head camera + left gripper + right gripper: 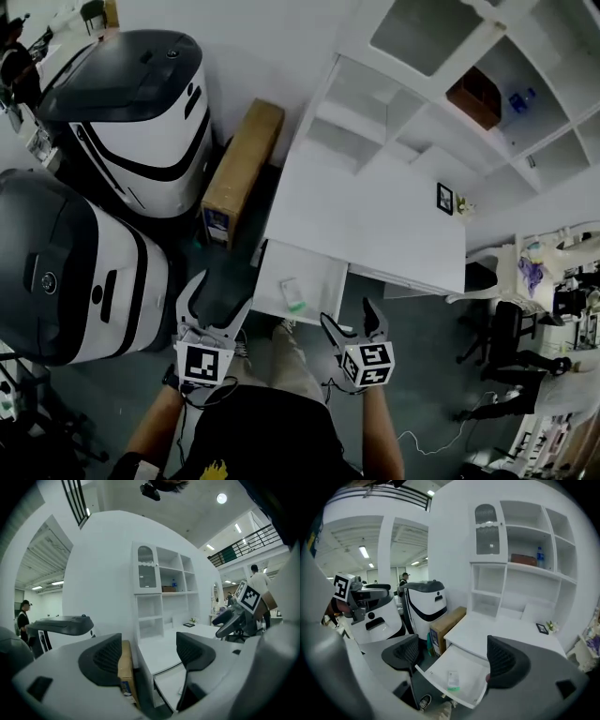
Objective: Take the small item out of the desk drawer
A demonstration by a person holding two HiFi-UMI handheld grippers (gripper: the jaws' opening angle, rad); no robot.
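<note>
Flat rectangular packet (pixel 453 680), perhaps plastic, lies in smooth white drawer (pixel 462 665).

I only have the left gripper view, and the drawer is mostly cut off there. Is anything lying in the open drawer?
Observer: Yes, a small item, white with a green end, lies flat in the drawer, toward its front.
Operator: Is the right gripper on it?
Observer: No. The right gripper is near the drawer's front right corner with its jaws apart, and it is not touching the item.
Operator: Which way does the green end point?
Observer: Toward the drawer's front, on the person's side.
</note>
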